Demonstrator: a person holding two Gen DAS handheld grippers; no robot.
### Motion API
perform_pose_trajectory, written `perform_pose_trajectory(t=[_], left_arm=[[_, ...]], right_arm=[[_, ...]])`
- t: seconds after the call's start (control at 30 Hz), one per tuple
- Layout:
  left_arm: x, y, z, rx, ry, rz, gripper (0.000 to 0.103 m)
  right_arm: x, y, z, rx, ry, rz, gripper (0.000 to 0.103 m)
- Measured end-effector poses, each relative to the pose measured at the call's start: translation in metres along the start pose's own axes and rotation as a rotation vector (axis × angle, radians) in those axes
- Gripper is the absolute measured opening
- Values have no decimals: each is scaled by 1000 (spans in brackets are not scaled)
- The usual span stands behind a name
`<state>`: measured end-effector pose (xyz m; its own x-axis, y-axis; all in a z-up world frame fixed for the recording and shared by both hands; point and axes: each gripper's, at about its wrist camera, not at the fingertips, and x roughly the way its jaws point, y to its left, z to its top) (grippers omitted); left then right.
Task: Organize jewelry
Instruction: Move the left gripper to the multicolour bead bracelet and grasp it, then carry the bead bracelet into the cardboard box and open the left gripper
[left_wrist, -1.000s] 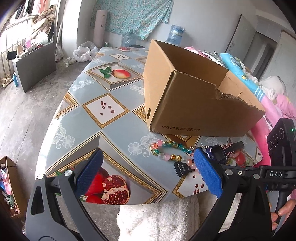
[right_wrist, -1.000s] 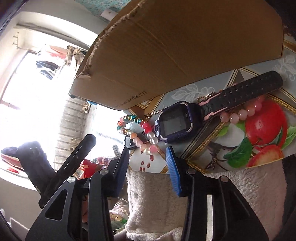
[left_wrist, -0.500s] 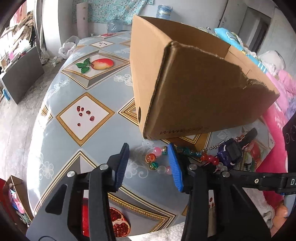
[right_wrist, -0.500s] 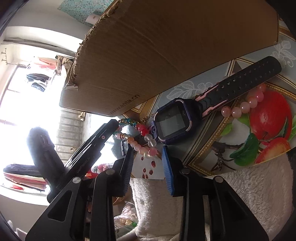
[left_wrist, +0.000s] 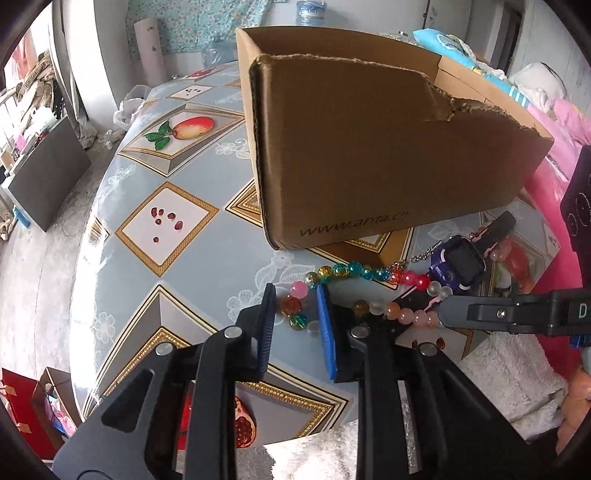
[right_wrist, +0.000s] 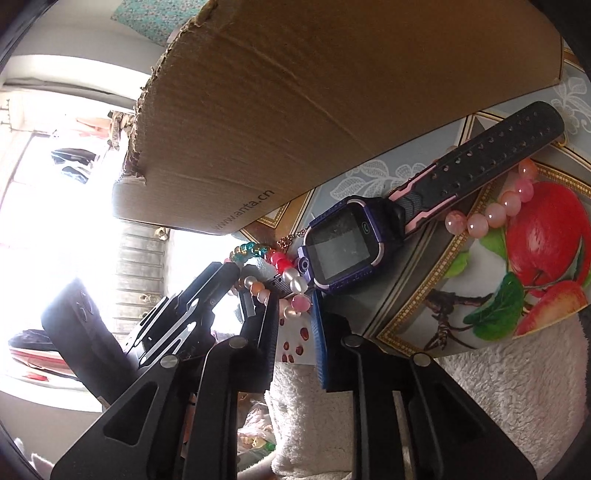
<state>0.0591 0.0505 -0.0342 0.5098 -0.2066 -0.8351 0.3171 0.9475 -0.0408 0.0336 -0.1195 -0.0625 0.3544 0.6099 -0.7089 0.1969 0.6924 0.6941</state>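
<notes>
Nothing appears sorted yet: the string of glossy glass-like beads in pink, amber, teal and milky white (left_wrist: 354, 291), the purple square-faced child's watch with a perforated black-and-pink rubber strap (right_wrist: 354, 240) and a second strand of pale pink round beads (right_wrist: 495, 212) all lie on the slick fruit-printed tablecloth (left_wrist: 166, 218), just near of the torn brown corrugated cardboard box (left_wrist: 388, 147), whose inside I cannot see. The left gripper (left_wrist: 295, 314) is closing its ribbed blue pads around the left end of the colourful string, beads between them but no firm pinch visible. The right gripper (right_wrist: 295, 314) is closing on that string's pink beads beside the watch, so lifting everything into the box seems left.
</notes>
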Motion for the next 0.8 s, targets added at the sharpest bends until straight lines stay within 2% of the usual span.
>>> perform_pose_trajectory(t=[0.07, 0.17, 0.37, 0.6, 0.8], left_arm=[[0, 0, 0, -3, -4, 5, 17], [-1, 4, -1, -8, -9, 10, 10], [-8, 19, -1, -104, -5, -77, 8], [-44, 19, 0, -141, -46, -161, 8], [-92, 16, 24, -135, -117, -248, 8]], right_arm=[[0, 3, -2, -13, -5, -4, 18], [-2, 2, -14, -34, -12, -17, 12], [-15, 4, -13, -56, -19, 12, 10], [-30, 18, -10, -118, -29, 66, 10], [-61, 46, 2, -229, -72, 100, 10]])
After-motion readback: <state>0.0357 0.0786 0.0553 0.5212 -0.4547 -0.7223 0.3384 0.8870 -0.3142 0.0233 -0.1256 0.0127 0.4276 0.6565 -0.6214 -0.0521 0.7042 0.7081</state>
